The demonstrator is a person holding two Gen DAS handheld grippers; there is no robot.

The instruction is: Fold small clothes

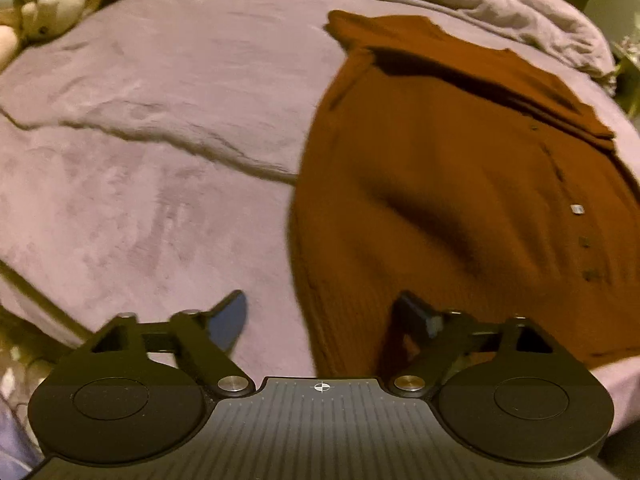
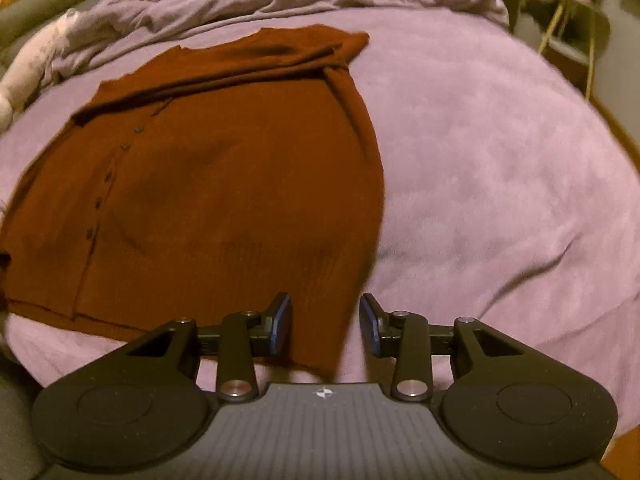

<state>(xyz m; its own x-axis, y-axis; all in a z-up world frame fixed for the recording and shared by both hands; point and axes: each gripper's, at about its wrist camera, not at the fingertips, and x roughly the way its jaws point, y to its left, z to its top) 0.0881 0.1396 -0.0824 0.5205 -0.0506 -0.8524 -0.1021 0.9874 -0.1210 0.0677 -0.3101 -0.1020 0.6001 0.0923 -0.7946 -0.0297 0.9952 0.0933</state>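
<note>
Looking at what could go sideways: the rust-brown cardigan [image 2: 224, 184] is laid flat on the purple bed blanket [image 2: 500, 168], sleeves already tucked across the top, so a sloppy grab at the hem could drag the soft knit and undo those folds, or the plush blanket could get pinched along with it. The left gripper [image 1: 326, 316] is spread wide and empty over the cardigan's near left edge; the right gripper [image 2: 326, 326] is narrowly parted, nothing held. No readable writing; one small pale tag [image 1: 577, 209] is too blurred.

My rust-brown cardigan [image 2: 224, 184] is matt ribbed knit; the lilac blanket [image 2: 500, 184] looks plush and fuzzy; my right gripper [image 2: 325, 322] is matt black plastic.
</note>
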